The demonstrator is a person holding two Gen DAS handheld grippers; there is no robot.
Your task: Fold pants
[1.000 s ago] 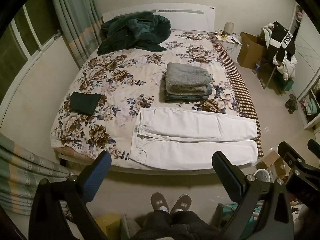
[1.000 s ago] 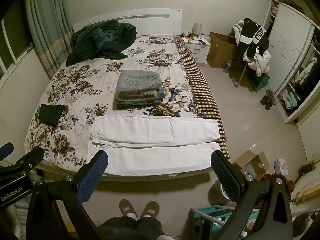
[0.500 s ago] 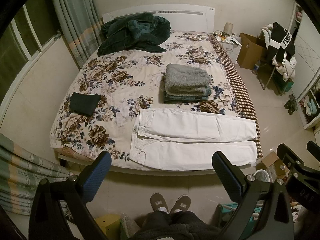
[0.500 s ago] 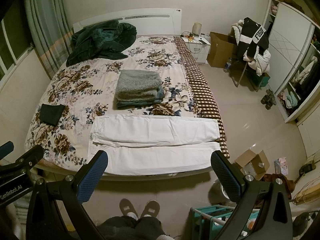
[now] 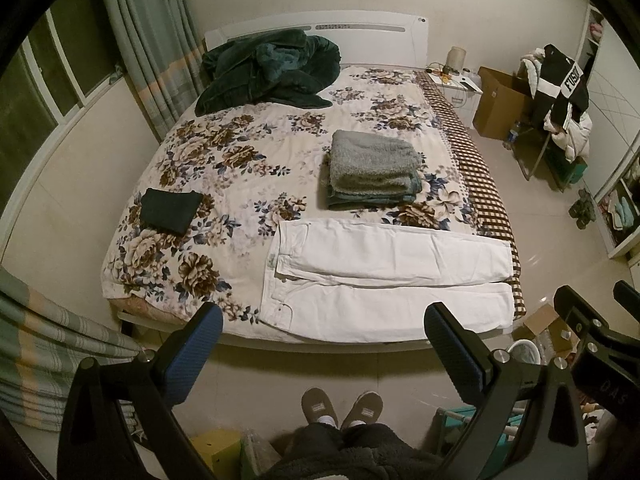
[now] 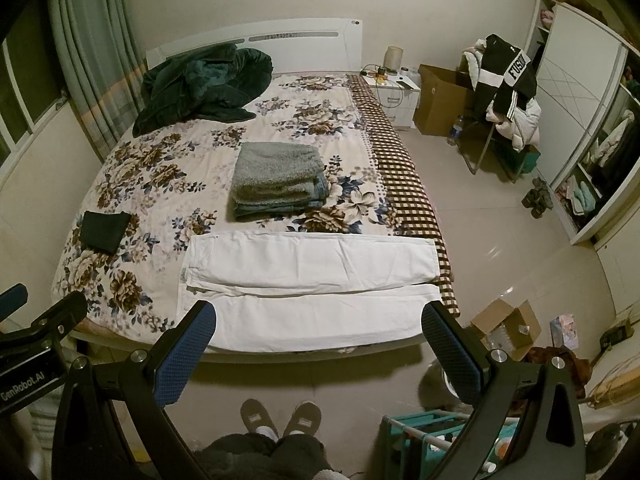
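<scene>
White pants [image 5: 384, 276] lie flat across the near edge of the floral bed [image 5: 240, 168], waist to the left, legs running right. They also show in the right wrist view [image 6: 312, 292]. My left gripper [image 5: 320, 340] is open and empty, held above the floor short of the bed edge. My right gripper [image 6: 316, 340] is open and empty at about the same height, to the right of the left one. Neither touches the pants.
A folded grey blanket stack [image 5: 372, 168] sits behind the pants. A small dark folded cloth [image 5: 170, 210] lies at the left, a dark green quilt [image 5: 268, 68] at the headboard. Cardboard boxes [image 6: 506, 326] and a teal rack [image 6: 432, 436] stand on the floor at right.
</scene>
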